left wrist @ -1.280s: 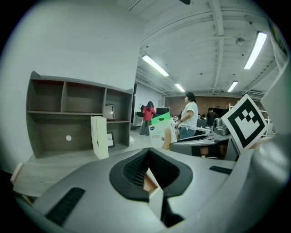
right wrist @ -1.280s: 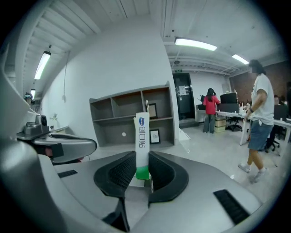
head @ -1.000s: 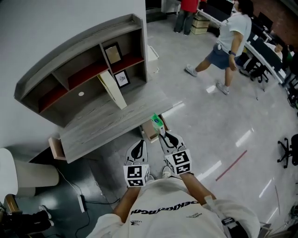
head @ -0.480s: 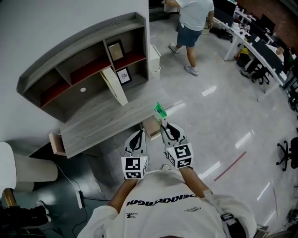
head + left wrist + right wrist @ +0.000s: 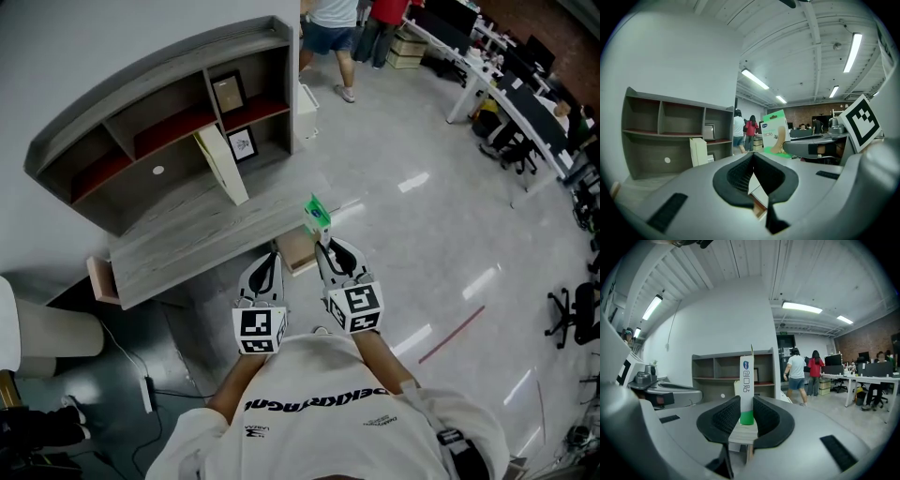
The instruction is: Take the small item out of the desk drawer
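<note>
My right gripper (image 5: 323, 244) is shut on a small green-and-white box (image 5: 318, 215), held upright just above the open light-wood drawer (image 5: 298, 250) at the right end of the grey desk (image 5: 187, 246). In the right gripper view the box (image 5: 746, 385) stands clamped between the black pads (image 5: 725, 417). My left gripper (image 5: 269, 260) hovers beside it to the left, over the floor in front of the desk, shut with nothing held. The left gripper view shows its own jaws (image 5: 752, 157) closed and the box (image 5: 775, 133) off to the right.
A shelf hutch (image 5: 141, 122) with two picture frames and a leaning cream box (image 5: 223, 167) sits on the desk. A second drawer (image 5: 99, 279) sticks out at the left end. People (image 5: 330, 26) stand far back; office desks and chairs line the right.
Both grippers have risen slightly with the box still in the right one, above the drawer. The person in the background has walked away toward the far end of the room.
</note>
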Action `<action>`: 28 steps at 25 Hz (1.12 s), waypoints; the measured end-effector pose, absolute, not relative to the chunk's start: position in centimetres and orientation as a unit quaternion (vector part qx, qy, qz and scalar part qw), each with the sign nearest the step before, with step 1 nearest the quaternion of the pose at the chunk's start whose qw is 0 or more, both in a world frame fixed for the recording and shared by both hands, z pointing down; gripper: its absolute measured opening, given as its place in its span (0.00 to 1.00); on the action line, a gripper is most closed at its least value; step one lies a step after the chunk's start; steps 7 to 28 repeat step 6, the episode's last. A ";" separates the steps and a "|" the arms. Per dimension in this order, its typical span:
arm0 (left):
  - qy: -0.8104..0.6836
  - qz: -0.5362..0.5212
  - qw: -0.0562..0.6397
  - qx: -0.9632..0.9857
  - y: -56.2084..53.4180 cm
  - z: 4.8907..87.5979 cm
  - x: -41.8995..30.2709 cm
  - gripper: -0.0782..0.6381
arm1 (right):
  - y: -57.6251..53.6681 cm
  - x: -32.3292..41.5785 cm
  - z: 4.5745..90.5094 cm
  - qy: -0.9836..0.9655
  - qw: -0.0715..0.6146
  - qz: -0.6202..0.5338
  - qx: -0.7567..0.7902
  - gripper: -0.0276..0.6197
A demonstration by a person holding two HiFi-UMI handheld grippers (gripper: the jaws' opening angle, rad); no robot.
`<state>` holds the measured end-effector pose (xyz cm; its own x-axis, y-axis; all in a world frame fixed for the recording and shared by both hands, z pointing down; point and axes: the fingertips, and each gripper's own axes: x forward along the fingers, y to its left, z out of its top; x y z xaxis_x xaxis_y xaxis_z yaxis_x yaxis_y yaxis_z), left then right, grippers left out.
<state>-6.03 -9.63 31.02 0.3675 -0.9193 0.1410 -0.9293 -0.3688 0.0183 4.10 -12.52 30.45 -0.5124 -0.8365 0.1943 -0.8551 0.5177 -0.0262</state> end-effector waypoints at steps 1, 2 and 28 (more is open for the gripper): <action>-0.560 0.053 0.047 0.825 -9.6 31.1 -6.0 0.13 | -12.5 4.2 30.5 -0.868 0.079 0.058 0.487 0.21; -0.561 0.052 0.047 0.825 -9.6 31.2 -5.9 0.13 | -12.5 4.2 30.6 -0.868 0.080 0.057 0.487 0.21; -0.561 0.050 0.046 0.825 -9.6 31.4 -5.5 0.13 | -12.5 4.6 30.8 -0.869 0.080 0.055 0.486 0.21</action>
